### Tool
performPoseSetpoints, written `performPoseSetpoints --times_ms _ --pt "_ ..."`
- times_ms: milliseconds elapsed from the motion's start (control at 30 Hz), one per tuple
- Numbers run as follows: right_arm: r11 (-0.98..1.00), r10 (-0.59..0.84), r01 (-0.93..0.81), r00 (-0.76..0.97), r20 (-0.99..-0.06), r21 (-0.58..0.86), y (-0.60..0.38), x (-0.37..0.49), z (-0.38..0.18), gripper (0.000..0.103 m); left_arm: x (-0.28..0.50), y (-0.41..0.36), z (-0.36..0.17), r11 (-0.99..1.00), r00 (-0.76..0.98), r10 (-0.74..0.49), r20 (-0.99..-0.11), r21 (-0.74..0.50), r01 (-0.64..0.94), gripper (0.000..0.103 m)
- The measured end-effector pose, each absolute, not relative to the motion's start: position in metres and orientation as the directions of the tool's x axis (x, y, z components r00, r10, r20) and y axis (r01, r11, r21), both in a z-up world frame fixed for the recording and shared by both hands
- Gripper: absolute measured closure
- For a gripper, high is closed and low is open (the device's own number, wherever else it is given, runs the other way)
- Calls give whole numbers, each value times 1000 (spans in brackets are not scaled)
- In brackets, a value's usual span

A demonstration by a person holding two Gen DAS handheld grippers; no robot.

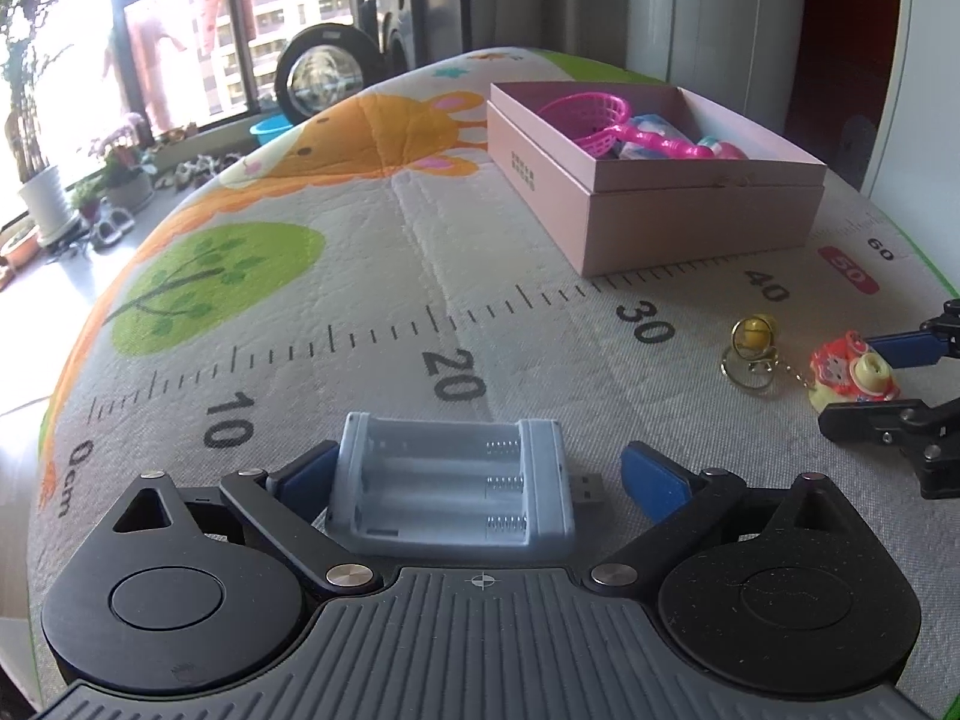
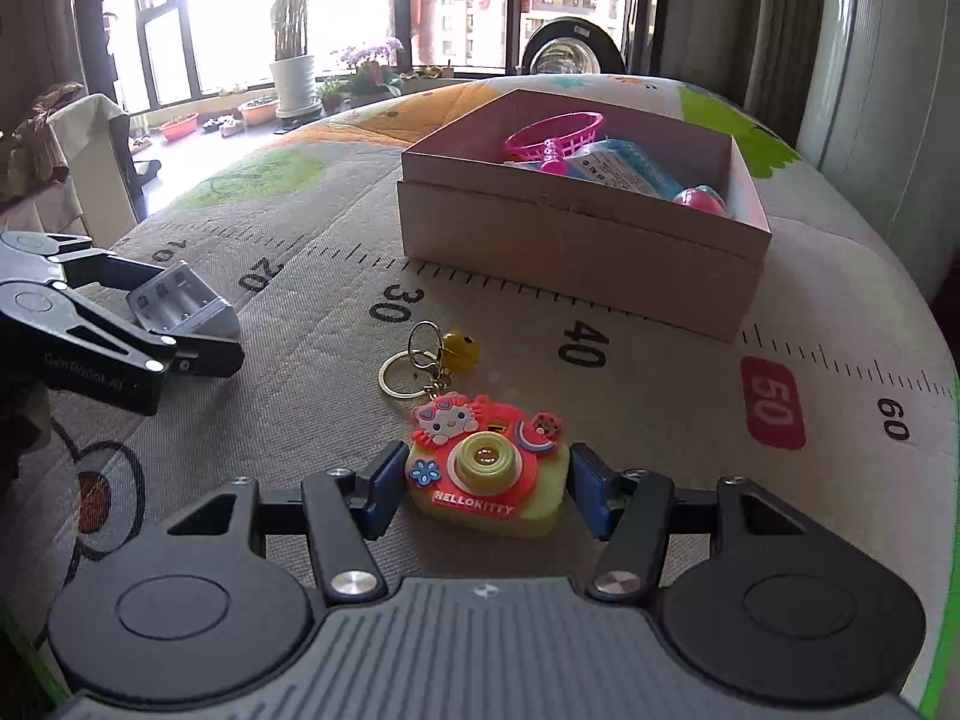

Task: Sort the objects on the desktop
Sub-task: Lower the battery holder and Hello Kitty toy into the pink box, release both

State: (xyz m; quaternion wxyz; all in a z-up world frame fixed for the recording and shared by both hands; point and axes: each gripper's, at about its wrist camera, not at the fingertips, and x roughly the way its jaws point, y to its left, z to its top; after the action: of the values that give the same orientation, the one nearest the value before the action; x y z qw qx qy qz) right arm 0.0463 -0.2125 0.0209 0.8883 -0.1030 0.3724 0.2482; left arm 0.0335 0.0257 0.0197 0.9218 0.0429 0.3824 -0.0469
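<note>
Leftmost, the left gripper (image 1: 474,474) stands with its jaws wide apart around a pale blue battery charger (image 1: 450,489), an empty three-slot tray with a USB plug at its right end. The left blue pad (image 1: 303,474) sits just against the charger's side, while the right pad is clear of it, so nothing is clamped. Ahead of this gripper and to its right lies a pink cardboard box (image 1: 660,204) on the printed play mat (image 1: 360,276), holding a pink toy net (image 1: 585,114) and other small toys.

Further right, the right gripper (image 2: 486,489) brackets a Hello Kitty toy camera (image 2: 489,474), red and pale yellow. Its jaws are half-closed, each pad just beside the camera's flank; whether they press on it cannot be told. Just ahead of this gripper the camera's chain leads to a key ring (image 2: 402,375) and a small yellow bell (image 2: 461,351), with the box beyond them.
</note>
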Motion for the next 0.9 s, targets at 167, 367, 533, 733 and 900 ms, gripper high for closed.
performPoseSetpoints --times_ms 167,367,533,733,900 --pt "847 392 -532 592 -704 24 -217 39 28 45 26 22 29 988 715 -65 -696 57 145 9" --pt "855 427 -517 656 -622 41 -240 35 82 46 18 9 71 974 769 -139 -624 54 220 9" --pt "872 438 -490 751 -493 28 -258 54 156 46 49 -18 122 948 846 -204 -492 118 297 9" --pt "923 347 -383 866 -359 -32 -240 129 197 46 141 -57 139 947 897 -209 -389 149 285 8" --pt "927 355 -370 810 -467 62 -234 191 174 44 182 -52 119 964 863 -213 -458 47 263 6"
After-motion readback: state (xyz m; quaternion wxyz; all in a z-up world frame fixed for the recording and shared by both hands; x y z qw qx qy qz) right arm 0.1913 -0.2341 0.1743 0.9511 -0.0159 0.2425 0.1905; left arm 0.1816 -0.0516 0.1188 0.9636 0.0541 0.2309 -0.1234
